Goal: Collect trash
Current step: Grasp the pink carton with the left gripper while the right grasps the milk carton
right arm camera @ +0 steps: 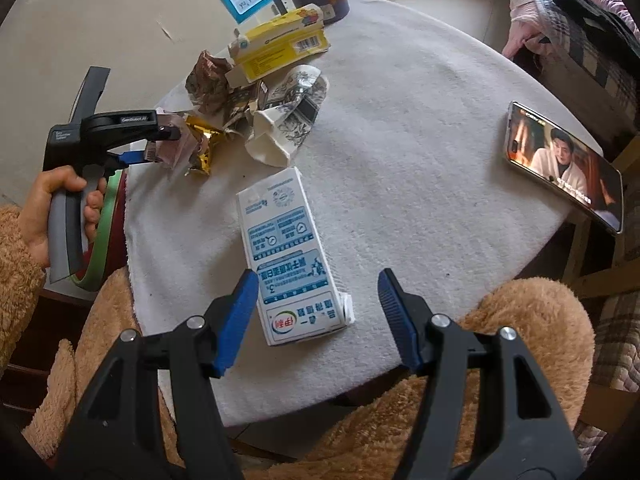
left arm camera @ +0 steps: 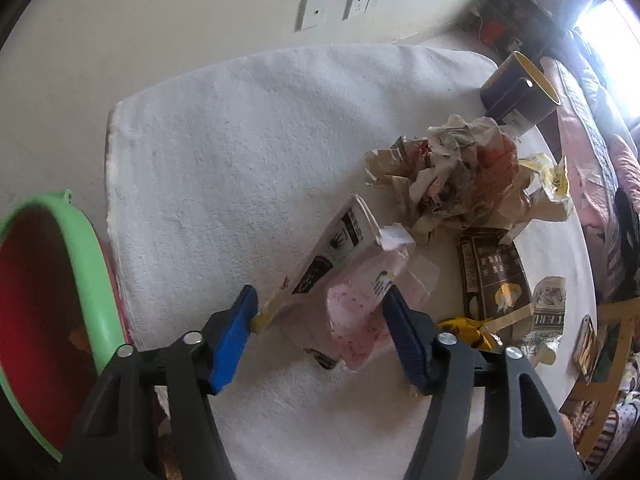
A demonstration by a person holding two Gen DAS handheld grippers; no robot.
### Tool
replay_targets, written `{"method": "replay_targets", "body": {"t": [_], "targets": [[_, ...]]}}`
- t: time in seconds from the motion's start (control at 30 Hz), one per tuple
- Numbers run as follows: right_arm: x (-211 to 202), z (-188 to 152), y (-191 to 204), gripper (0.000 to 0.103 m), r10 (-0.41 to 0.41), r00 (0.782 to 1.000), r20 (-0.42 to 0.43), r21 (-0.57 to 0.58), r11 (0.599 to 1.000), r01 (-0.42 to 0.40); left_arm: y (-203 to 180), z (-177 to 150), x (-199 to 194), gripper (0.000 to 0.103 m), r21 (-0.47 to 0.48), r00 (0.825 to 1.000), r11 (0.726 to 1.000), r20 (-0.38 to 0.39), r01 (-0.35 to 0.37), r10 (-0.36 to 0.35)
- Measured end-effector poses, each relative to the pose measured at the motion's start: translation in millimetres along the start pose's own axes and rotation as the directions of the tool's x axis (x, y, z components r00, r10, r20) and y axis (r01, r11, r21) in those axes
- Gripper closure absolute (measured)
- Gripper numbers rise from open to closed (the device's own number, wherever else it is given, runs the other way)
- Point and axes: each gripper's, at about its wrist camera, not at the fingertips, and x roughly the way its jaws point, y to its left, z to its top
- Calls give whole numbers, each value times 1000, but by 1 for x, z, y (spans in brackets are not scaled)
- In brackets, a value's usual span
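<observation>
My left gripper has its blue pads on both sides of a crushed pink and white carton, apparently gripping it just above the white cloth. In the right wrist view the left gripper holds that pink carton at the table's left edge. My right gripper is open and empty, hovering over a flat blue and white milk carton. A pile of crumpled wrappers and a dark flattened box lie beyond the left gripper.
A green-rimmed red bin stands left of the table. A dark mug sits at the far edge. A yellow carton, a crushed printed cup and a phone playing video lie on the cloth.
</observation>
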Motion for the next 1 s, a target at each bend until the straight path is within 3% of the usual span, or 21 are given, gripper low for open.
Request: {"method": "replay_targets", "body": {"t": [0.03, 0.07, 0.2, 0.37, 0.67, 1.0], "targets": [[0, 0, 0, 43, -1, 1000, -1, 2, 1000, 1, -1, -1, -2, 48, 6, 1000, 1000, 6, 2, -2], [1, 0, 0, 43, -2, 1000, -5, 2, 1000, 2, -1, -3, -5, 57, 12, 1000, 1000, 14, 8, -8], [5, 0, 2, 43, -3, 1000, -19, -7, 1000, 3, 5, -17, -19, 66, 2, 997, 998, 33, 65, -65], [7, 4, 9, 43, -10, 1000, -21, -31, 999, 10, 16, -43, -46, 66, -34, 991, 993, 80, 115, -112], [25, 15, 17, 43, -23, 998, -58, -53, 998, 20, 23, -77, -114, 66, 22, 965, 992, 230, 128, -130], [44, 3, 30, 41, -80, 989, -123, -87, 994, 70, 49, -99, -134, 66, -42, 960, 989, 251, 139, -124]]}}
